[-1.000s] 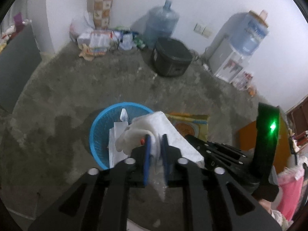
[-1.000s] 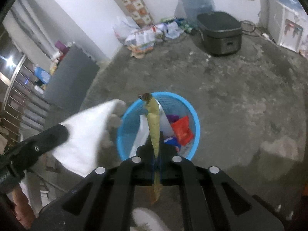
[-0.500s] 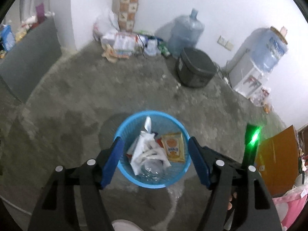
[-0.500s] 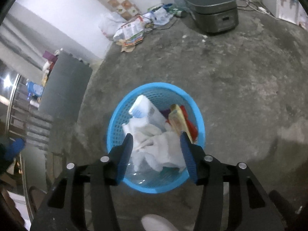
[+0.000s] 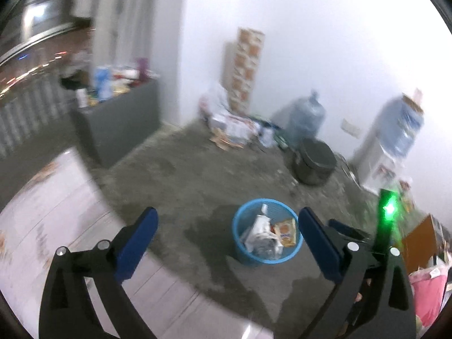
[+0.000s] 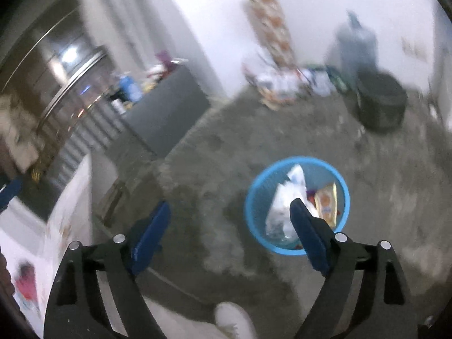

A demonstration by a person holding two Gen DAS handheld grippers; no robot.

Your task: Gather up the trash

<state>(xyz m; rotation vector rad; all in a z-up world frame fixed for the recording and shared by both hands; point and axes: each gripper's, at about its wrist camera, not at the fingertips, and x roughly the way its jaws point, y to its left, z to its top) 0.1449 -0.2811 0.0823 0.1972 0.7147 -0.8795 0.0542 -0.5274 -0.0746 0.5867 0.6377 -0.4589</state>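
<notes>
Everything's smeared. The right tongs' (image 6: 227,226) blue pad hides part of the basket (image 6: 254,197); clutter on the grey cabinet (image 5: 118,118) is unreadable.

The left gripper (image 5: 227,237) is held up high with its blue-padded fingers (image 5: 317,244) spread wide apart and nothing between them. The right gripper (image 6: 230,234) is raised the same way, its fingers (image 6: 149,237) also parted wide and holding nothing.
</notes>
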